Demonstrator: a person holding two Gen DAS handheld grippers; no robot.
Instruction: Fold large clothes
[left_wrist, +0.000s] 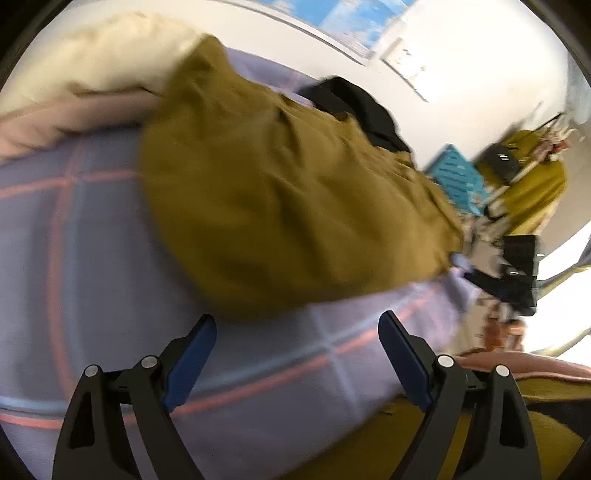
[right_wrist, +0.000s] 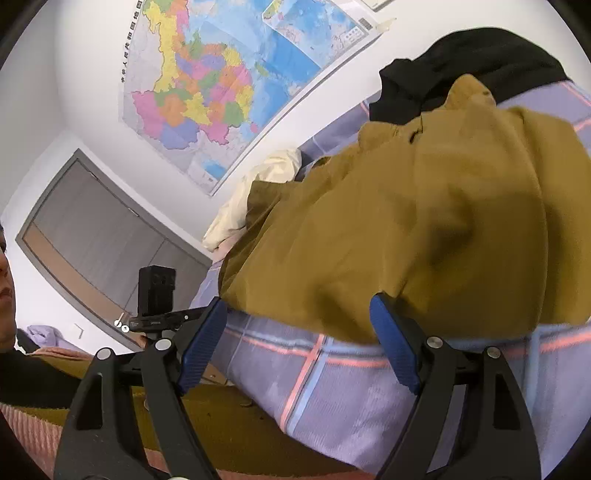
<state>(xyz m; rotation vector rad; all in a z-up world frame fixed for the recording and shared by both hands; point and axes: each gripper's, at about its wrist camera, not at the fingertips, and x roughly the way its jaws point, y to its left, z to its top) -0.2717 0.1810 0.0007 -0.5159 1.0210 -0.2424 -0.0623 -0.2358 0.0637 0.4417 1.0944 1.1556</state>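
A large mustard-brown garment (left_wrist: 280, 192) lies crumpled on a lavender bed sheet (left_wrist: 92, 266) with pink and blue check lines. In the right wrist view the same garment (right_wrist: 424, 221) fills the middle and right. My left gripper (left_wrist: 297, 325) stands open just short of the garment's near edge, with only sheet between its blue pads (left_wrist: 192, 354). My right gripper (right_wrist: 299, 310) is open too, its tips level with the garment's near hem and nothing pinched. The picture from the left wrist is blurred.
A black garment (left_wrist: 354, 107) lies beyond the brown one, near the wall. A cream pillow (left_wrist: 110, 55) and a pink blanket (left_wrist: 66, 118) lie at the bed's head. The other gripper's camera (right_wrist: 157, 291) shows at left. A wall map (right_wrist: 207, 81) hangs above the bed.
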